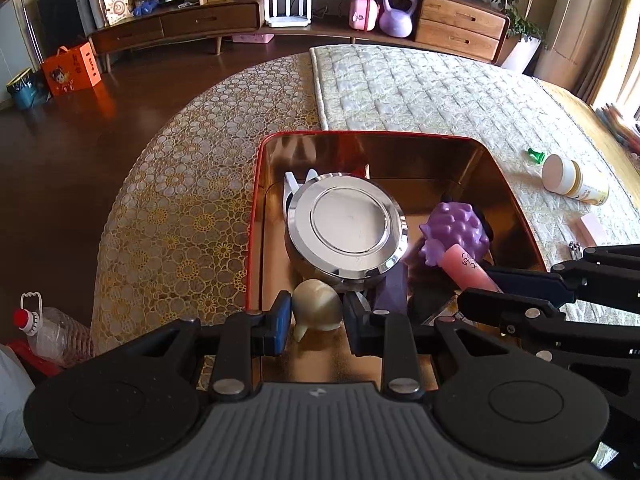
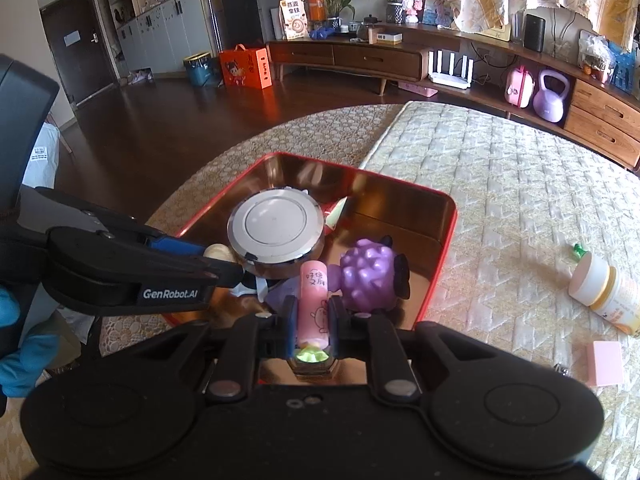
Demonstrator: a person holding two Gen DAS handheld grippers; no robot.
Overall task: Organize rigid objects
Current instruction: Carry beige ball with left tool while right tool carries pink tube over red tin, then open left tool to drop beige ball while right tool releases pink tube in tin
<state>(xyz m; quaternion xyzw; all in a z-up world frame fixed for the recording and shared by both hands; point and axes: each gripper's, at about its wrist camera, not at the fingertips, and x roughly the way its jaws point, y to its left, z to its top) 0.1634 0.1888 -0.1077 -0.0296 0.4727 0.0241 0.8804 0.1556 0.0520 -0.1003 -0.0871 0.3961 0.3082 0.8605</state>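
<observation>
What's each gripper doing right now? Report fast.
Left gripper: closed on the cream garlic-shaped toy, over the red tin.
Right gripper: closed on the pink tube.

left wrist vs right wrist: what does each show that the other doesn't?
Left wrist only: a plastic jug on the floor, and the cream garlic-shaped piece full between the left gripper fingers.
Right wrist only: the door, and the right gripper shut on the pink tube.
Both: red tin, round silver lid, purple toy, jar on the mat.
</observation>
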